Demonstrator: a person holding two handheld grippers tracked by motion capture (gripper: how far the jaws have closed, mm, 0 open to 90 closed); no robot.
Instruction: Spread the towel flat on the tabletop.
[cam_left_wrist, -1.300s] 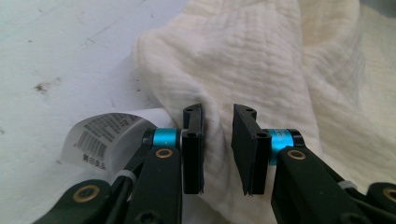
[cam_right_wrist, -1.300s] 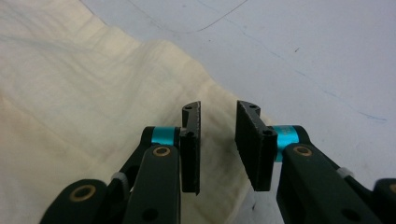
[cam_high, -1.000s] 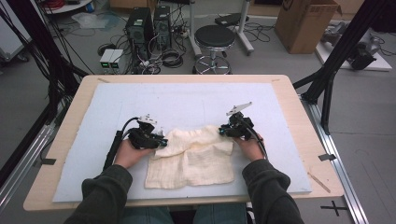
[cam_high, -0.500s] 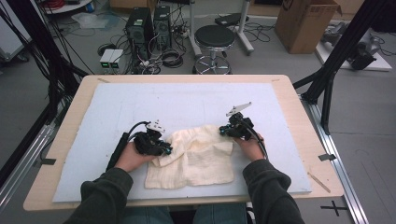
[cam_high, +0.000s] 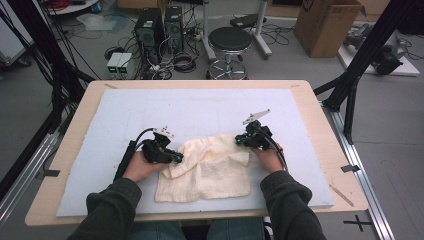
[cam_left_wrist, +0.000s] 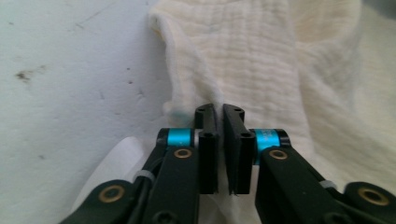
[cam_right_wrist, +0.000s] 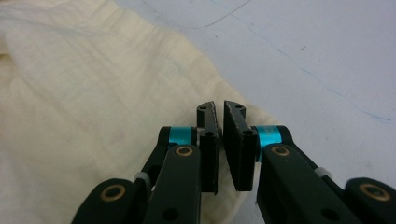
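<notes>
A cream cloth (cam_high: 210, 167) lies rumpled on the pale blue mat (cam_high: 200, 107), near the person's side of the table. My left gripper (cam_high: 176, 157) is at the cloth's left edge. Its jaws have just been closing, and in the left gripper view they (cam_left_wrist: 219, 112) stand almost together, with a raised fold of the cloth (cam_left_wrist: 261, 56) pinched at the tips. My right gripper (cam_high: 241, 140) sits at the cloth's far right corner. In the right gripper view its jaws (cam_right_wrist: 219, 108) are nearly together over the hem of the cloth (cam_right_wrist: 93, 93).
The mat covers most of a wooden table (cam_high: 320, 125). Bare mat stretches beyond the cloth and to both sides. On the floor behind the table are a black stool (cam_high: 229, 39), computer towers (cam_high: 159, 22) with cables, and a cardboard box (cam_high: 327, 22).
The left gripper has slid slightly right onto the cloth's left edge, which now bunches up at its jaws. The right gripper has stayed put.
</notes>
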